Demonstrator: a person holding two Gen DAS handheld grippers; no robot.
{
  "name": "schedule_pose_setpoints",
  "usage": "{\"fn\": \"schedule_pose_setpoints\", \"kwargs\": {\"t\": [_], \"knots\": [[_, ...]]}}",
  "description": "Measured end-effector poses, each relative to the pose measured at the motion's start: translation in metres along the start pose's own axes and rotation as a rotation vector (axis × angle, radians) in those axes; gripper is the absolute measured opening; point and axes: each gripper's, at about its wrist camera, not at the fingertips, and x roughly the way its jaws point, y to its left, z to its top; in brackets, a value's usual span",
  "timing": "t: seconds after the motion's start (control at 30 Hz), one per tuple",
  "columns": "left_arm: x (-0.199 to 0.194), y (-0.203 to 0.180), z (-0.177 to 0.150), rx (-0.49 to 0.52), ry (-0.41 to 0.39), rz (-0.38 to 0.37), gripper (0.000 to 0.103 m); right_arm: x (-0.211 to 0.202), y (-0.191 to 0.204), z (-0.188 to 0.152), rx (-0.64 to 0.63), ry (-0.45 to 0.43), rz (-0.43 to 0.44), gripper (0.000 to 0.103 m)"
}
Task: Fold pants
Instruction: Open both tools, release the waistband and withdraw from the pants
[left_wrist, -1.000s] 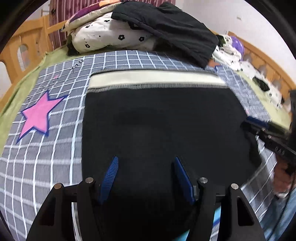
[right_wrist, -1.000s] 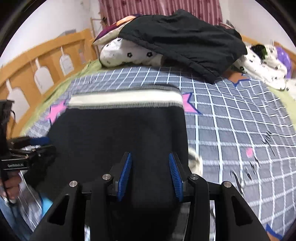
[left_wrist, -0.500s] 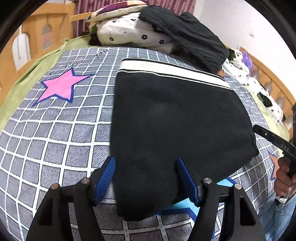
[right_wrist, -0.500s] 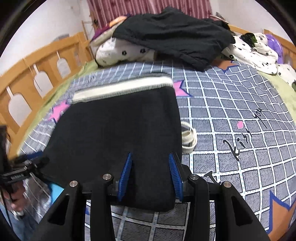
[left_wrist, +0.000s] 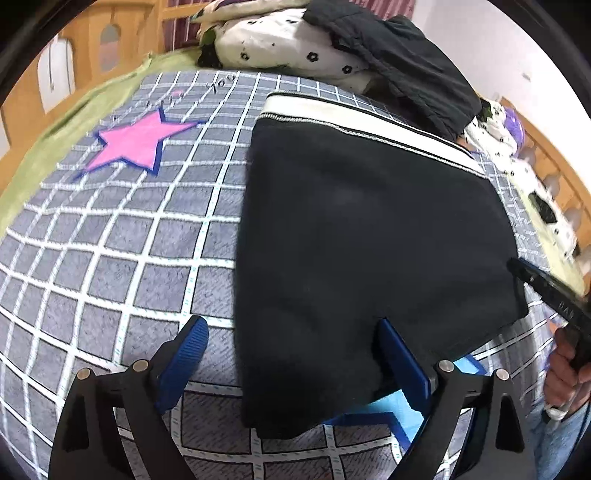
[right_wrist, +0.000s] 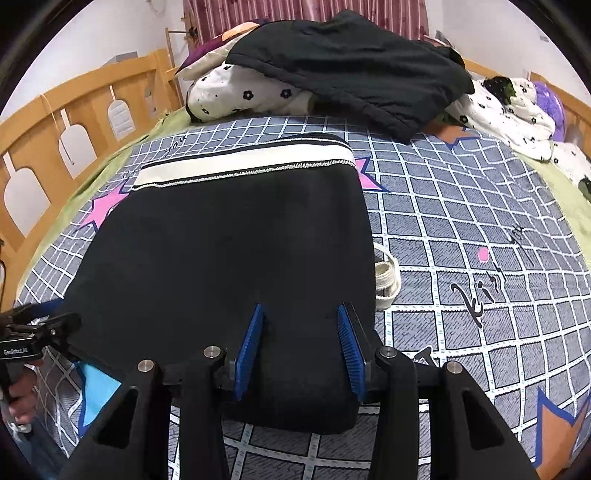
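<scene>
The black pants (left_wrist: 369, 240) lie folded flat on the grid-patterned blanket (left_wrist: 110, 258), cream waistband (right_wrist: 243, 164) at the far end. My left gripper (left_wrist: 291, 328) straddles their near left corner with its jaws opening wide. One pad hangs over bare blanket, the other over the fabric, and neither presses on it. My right gripper (right_wrist: 301, 314) sits at the near right edge of the pants (right_wrist: 221, 258), its blue pads closed on the fabric bunched between them. Each gripper shows at the edge of the other's view, held by a hand.
A heap of a black garment (right_wrist: 351, 62) and flower-print bedding (right_wrist: 240, 92) lies at the head of the bed. Wooden rails (right_wrist: 55, 129) line the sides. A white cord loop (right_wrist: 386, 275) lies beside the pants' right edge. Open blanket lies left and right.
The left gripper's jaws have spread wide and let go of the pants, and it has shifted left toward their corner. The right gripper has stayed closed on the fabric.
</scene>
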Motion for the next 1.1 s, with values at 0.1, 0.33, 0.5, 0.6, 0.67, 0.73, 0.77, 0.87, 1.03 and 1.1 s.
{"fn": "schedule_pose_setpoints", "kwargs": {"t": [0.1,0.33,0.5,0.6,0.67,0.73,0.77,0.87,1.03,1.1], "knots": [[-0.007,0.000,0.000,0.006,-0.035,0.012,0.092,0.000,-0.003,-0.001,0.004,0.002,0.005,0.042],[-0.039,-0.010,0.007,0.036,-0.193,-0.066,0.088,-0.019,-0.006,-0.001,0.032,-0.065,0.078,0.042],[-0.017,-0.023,0.012,0.065,-0.140,-0.029,0.083,-0.002,0.004,-0.001,0.001,-0.022,0.037,0.042],[0.001,-0.028,0.006,0.123,-0.083,0.061,0.077,0.000,0.009,-0.006,-0.049,-0.036,-0.003,0.042],[0.001,-0.021,0.004,0.080,-0.086,0.030,0.077,-0.001,0.007,-0.007,-0.048,-0.028,0.002,0.042],[-0.001,-0.016,0.005,0.057,-0.081,0.010,0.077,0.000,0.003,-0.006,-0.035,-0.024,0.011,0.042],[-0.002,-0.014,0.004,0.055,-0.082,0.006,0.077,0.000,0.002,-0.006,-0.027,-0.022,0.016,0.042],[-0.003,-0.010,0.003,0.045,-0.079,-0.005,0.077,0.000,0.004,-0.006,-0.029,-0.021,0.009,0.042],[-0.005,-0.012,0.000,0.052,-0.078,0.001,0.077,-0.001,0.005,-0.008,-0.030,-0.021,0.005,0.042],[-0.005,-0.012,0.001,0.052,-0.078,0.003,0.077,-0.001,0.004,-0.008,-0.030,-0.021,0.008,0.042]]}}
